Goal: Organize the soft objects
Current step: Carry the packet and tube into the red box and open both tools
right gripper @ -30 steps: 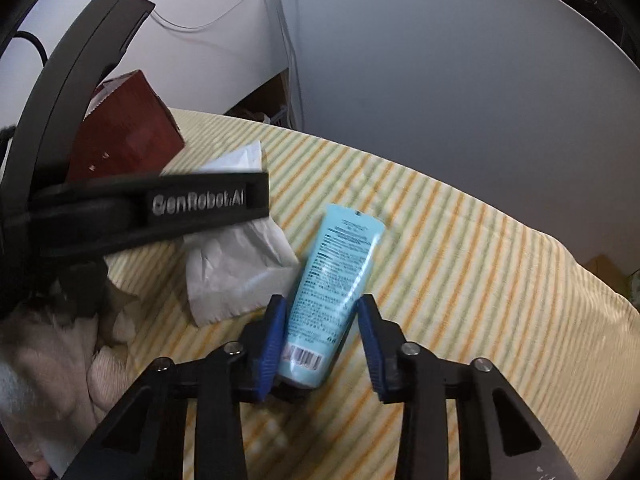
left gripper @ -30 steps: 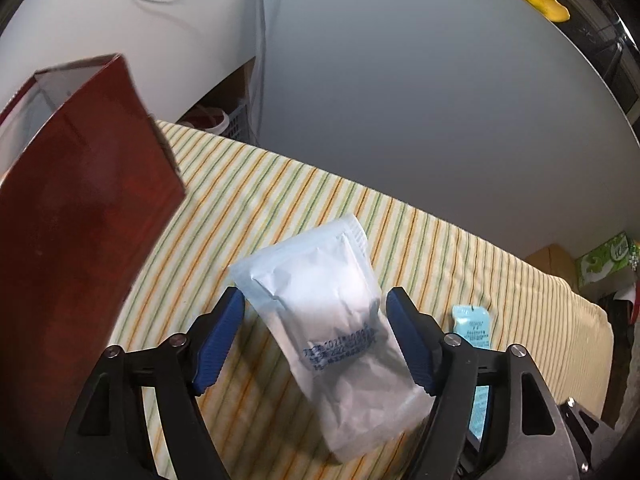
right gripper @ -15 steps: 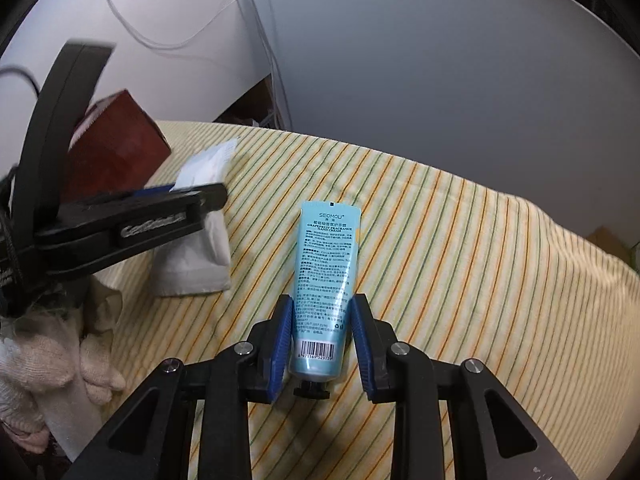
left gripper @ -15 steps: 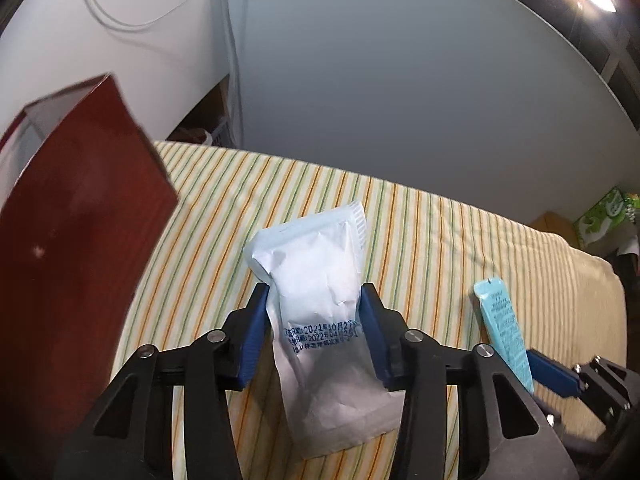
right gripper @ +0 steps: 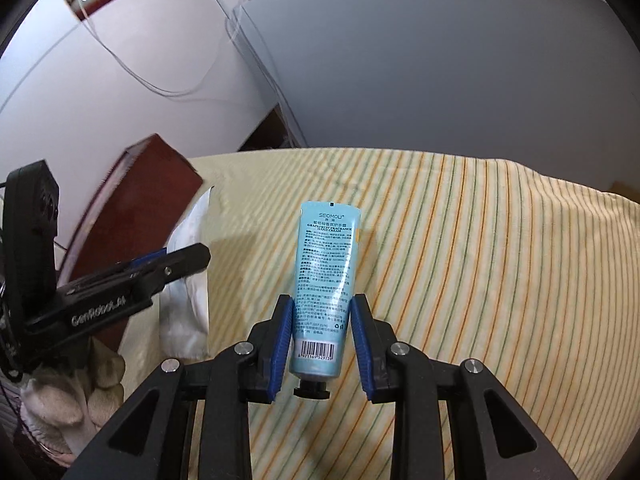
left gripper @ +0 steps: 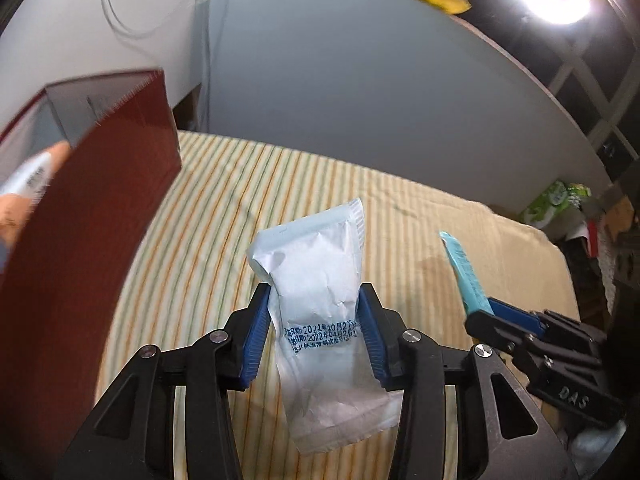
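Slippage is my worry: my left tongs [left gripper: 314, 334] pinch the crinkly white foil sachet [left gripper: 320, 316] and my right tongs [right gripper: 322, 332] the pale blue hand-cream tube [right gripper: 326, 280] above the striped surface [right gripper: 480, 280], both yielding packs that could squirm free near the red box [left gripper: 80, 240].

White sachet [left gripper: 320, 304]: blue stamped date lines, "2021" and "10" legible on the first, "2022" on the second; the third line is unreadable.

Light blue tube [right gripper: 326, 276]: "SEOMOU" at the top, "GRAPEFRUIT FRAGRANCE HAND CREAM" beneath, fine print illegible, barcode near the cap.

Left gripper [right gripper: 120, 304] body: "GenRobot.AI", blurred.

Right gripper [left gripper: 572, 392] body: embossed "DAS".
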Demonstrator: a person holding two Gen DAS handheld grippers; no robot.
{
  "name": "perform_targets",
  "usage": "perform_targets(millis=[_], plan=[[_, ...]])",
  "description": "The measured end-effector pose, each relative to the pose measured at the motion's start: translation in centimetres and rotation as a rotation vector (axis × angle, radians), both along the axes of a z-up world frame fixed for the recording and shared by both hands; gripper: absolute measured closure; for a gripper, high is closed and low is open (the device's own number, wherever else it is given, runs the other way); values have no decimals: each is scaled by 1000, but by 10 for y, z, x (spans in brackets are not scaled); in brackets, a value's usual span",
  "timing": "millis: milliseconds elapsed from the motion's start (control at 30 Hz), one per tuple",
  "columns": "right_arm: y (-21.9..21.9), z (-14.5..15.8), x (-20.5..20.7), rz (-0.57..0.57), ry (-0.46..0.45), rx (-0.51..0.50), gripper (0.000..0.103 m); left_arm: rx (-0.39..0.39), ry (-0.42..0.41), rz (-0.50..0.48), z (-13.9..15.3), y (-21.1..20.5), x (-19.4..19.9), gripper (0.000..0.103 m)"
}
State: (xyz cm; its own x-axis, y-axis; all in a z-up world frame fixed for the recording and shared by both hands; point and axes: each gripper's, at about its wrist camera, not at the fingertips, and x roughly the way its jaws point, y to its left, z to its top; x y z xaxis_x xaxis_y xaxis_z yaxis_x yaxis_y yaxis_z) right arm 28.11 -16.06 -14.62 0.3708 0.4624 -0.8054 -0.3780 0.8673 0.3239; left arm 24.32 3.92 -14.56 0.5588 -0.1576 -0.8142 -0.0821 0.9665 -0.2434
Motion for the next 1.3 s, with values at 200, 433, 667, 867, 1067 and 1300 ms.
perform_targets(millis=[200,433,667,867,1067,1300], plan=[[2,30,-20,27,-47,34,77,-25,-64,-19,38,14,-42,61],[30,69,-40,96,-104,54,77,-34,-145,13,76,65,-89,61],[86,92,-43,176,-143,53,77,4,-198,112,98,132,-127,61],[136,110,-39,235,-169,51,77,92,-218,213,101,186,-145,61],[192,116,-24,271,-181,43,77,205,-238,258,94,202,-153,61],[245,107,-3,291,-172,4,76,206,-214,278,82,210,-141,61]])
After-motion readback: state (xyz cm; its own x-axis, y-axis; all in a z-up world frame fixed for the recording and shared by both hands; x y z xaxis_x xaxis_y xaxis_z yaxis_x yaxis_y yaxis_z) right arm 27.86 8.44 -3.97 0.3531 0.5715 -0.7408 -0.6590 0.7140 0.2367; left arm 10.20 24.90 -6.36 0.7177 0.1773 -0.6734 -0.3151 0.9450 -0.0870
